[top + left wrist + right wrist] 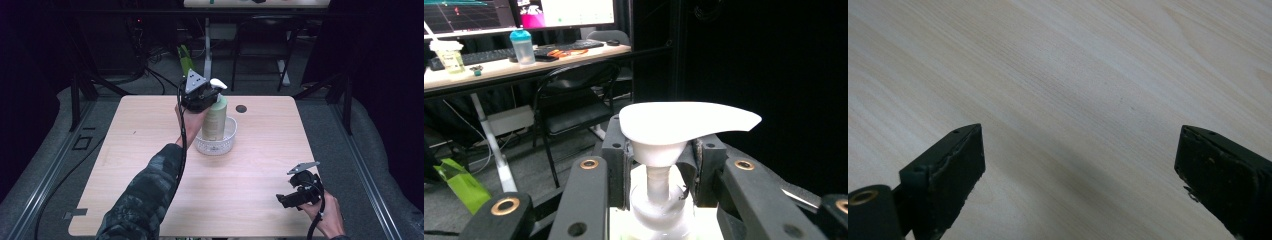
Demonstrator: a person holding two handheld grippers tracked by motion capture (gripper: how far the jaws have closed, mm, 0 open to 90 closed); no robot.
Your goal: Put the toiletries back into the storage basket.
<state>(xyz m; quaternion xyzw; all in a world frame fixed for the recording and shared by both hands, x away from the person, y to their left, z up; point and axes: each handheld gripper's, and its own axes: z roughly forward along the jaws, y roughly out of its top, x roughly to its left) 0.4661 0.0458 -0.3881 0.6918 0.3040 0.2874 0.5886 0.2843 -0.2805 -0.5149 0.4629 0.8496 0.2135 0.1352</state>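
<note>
A pale green pump bottle (215, 119) with a white pump head (218, 83) stands upright in a clear plastic basket (228, 141) near the middle of the wooden table. My left gripper (207, 98) is shut on the bottle's white neck just under the pump head (684, 120); its black pads (616, 160) press the collar from both sides. My right gripper (284, 200) hovers over the table's near right corner, jaws wide apart above bare wood (1073, 100), holding nothing.
A dark round hole (241, 108) marks the table behind the basket. Past the far edge stand a folding chair (574, 100), a desk with monitors and a blue-capped bottle (523, 46), and a green bag on the floor (185, 59).
</note>
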